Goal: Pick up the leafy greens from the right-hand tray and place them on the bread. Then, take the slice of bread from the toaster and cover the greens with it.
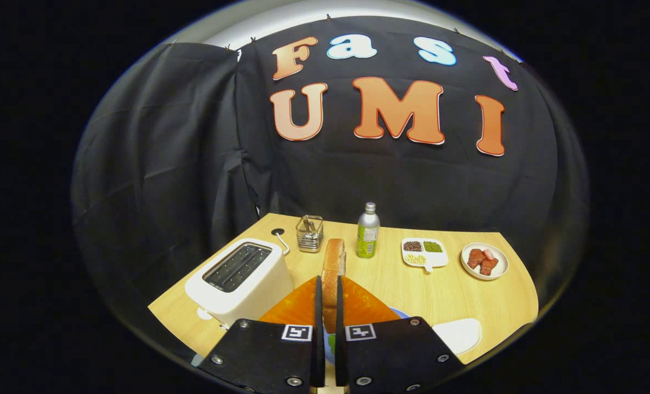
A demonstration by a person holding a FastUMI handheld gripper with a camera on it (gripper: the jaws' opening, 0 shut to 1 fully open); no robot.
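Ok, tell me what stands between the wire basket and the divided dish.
In the gripper view, a green bottle stands between the wire basket and the divided dish, beyond the bread slice the tongs grip.

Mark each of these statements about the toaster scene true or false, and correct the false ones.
1. The hand-held gripper is shut on a slice of bread held upright on edge. True.
2. A slice still stands in the toaster. False: its slots look empty.
3. The bottle stands beyond the bread, between the wire basket and the divided dish. True.
4. The round plate beside the divided dish is bare. False: it holds reddish pieces.
5. The bottle lies on its side. False: it stands upright.
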